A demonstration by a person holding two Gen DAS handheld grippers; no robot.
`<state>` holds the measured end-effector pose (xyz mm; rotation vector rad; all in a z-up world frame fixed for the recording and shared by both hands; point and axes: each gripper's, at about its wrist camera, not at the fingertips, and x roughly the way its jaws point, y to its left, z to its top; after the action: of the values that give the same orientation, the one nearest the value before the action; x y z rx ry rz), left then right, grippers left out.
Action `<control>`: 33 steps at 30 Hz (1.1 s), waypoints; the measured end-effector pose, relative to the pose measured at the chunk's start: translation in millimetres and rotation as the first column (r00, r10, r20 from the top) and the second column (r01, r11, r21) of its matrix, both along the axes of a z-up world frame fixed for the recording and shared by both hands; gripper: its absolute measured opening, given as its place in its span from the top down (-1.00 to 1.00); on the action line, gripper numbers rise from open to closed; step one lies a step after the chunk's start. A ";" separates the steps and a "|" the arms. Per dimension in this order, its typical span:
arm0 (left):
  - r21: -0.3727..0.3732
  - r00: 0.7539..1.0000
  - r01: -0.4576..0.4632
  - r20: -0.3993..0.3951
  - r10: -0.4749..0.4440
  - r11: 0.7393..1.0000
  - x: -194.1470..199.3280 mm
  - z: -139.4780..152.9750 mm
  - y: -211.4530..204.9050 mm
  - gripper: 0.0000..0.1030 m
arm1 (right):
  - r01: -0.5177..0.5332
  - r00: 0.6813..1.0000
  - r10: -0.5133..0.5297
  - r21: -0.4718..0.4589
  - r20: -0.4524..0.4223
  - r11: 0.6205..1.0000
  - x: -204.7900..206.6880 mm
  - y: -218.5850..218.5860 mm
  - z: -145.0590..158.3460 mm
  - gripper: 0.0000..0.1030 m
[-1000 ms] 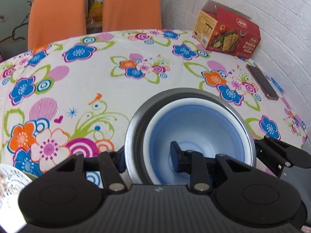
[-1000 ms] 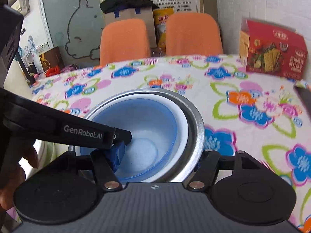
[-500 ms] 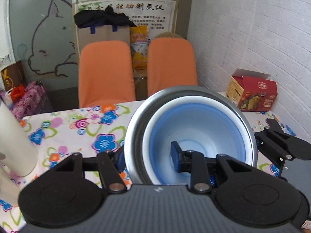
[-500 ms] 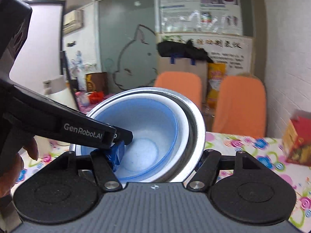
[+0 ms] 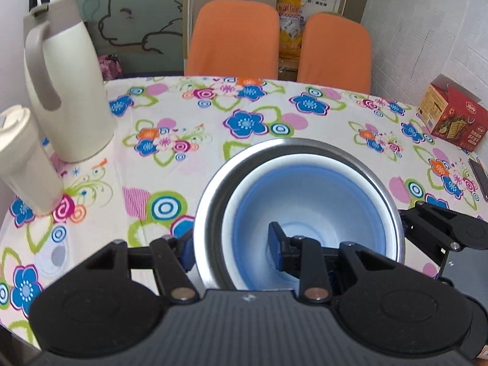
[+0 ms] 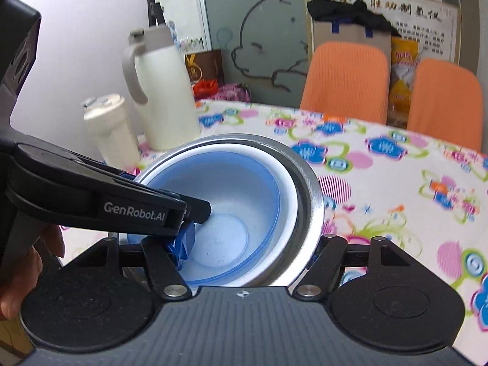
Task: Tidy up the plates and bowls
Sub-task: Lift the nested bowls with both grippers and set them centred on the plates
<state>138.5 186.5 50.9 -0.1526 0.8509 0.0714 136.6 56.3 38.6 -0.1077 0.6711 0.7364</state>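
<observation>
The left gripper was clamped on the near-left rim of the nested stack, 1 finger outside the steel bowl and the other inside the blue bowl, with a white bowl sandwiched between them. The right gripper pinched the same stack from the opposite rim, 1 finger inside the blue bowl and 1 outside the steel wall. The stack sat over the near middle of the floral tablecloth, though contact with it could not be told, and a cream jug and a tumbler stood by the left edge.
</observation>
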 end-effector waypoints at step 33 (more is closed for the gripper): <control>-0.004 0.998 0.012 0.066 -0.011 1.000 -11.4 -46.7 1.8 -0.42 | 0.027 0.988 -0.020 0.043 -0.151 0.999 -5.0 -3.0 -38.2 -0.20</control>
<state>127.0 188.2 4.2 -0.1535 0.7858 0.0533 131.6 53.3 0.4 -0.0032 0.7976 0.7411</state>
